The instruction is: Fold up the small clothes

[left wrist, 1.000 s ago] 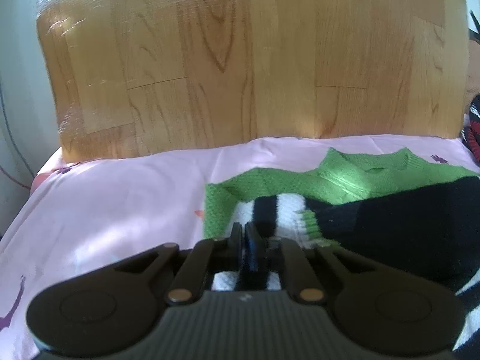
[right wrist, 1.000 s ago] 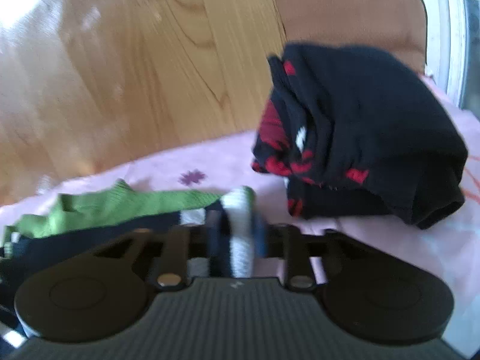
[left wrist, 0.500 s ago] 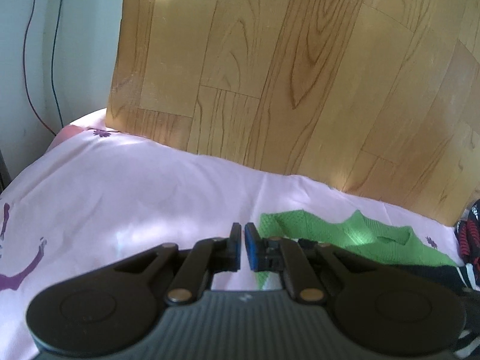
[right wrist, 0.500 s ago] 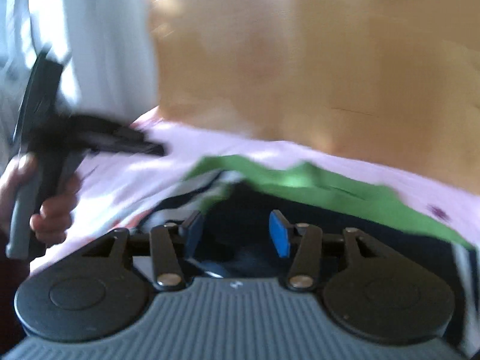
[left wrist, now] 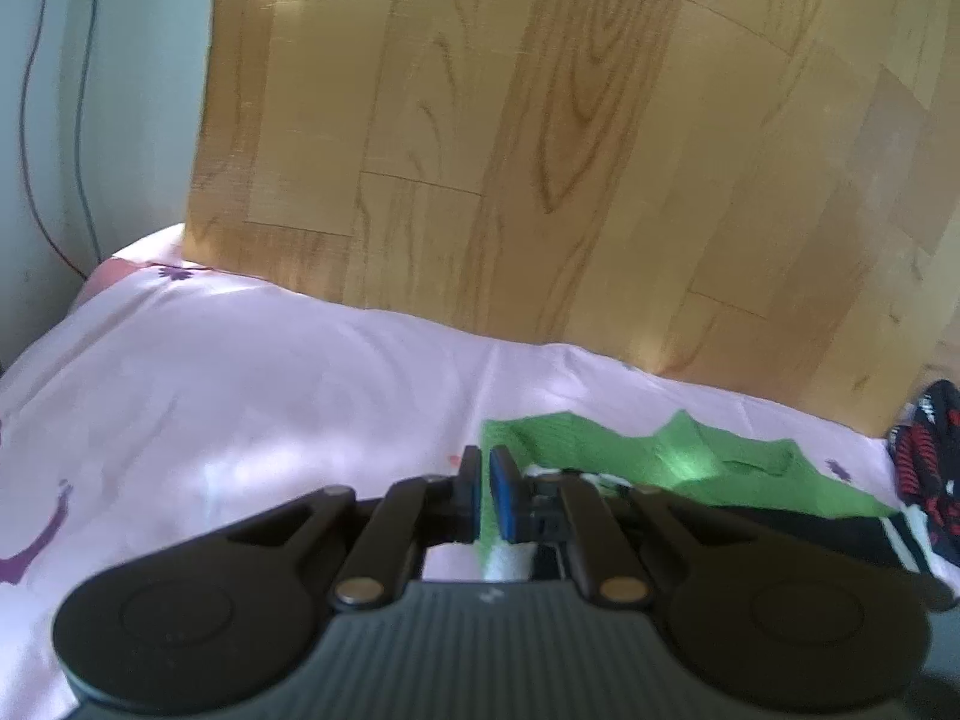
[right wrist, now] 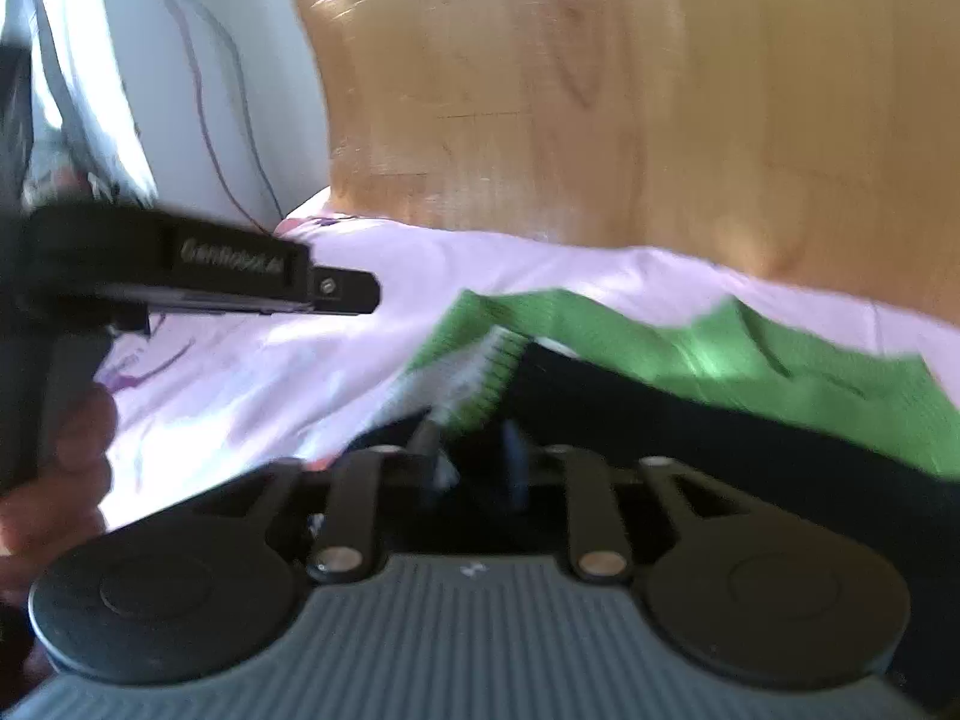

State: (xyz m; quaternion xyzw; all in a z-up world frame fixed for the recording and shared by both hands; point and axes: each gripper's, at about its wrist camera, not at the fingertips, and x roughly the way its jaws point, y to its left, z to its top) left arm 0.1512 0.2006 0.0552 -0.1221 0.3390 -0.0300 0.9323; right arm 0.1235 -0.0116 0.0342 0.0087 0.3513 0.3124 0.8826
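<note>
A small knit sweater in green, black and white [left wrist: 690, 462] lies on the pink sheet [left wrist: 270, 396]. My left gripper [left wrist: 486, 498] is shut and empty, raised above the sweater's left green edge. In the right wrist view the same sweater [right wrist: 720, 360] lies in front, with its green and white cuff [right wrist: 480, 372] folded over the black part. My right gripper [right wrist: 474, 468] is open, low over the black part by the cuff; the view is blurred. The left gripper's body [right wrist: 198, 276] and the hand holding it show at the left.
A wooden headboard [left wrist: 570, 150] stands right behind the sheet. A folded black and red garment [left wrist: 924, 450] lies at the far right. A wall with hanging cables [left wrist: 54, 120] is at the left.
Both grippers have let go of the sweater's sleeves. My left gripper lifted and swung left. My right gripper swung left from the black and red garment and is now over the sweater.
</note>
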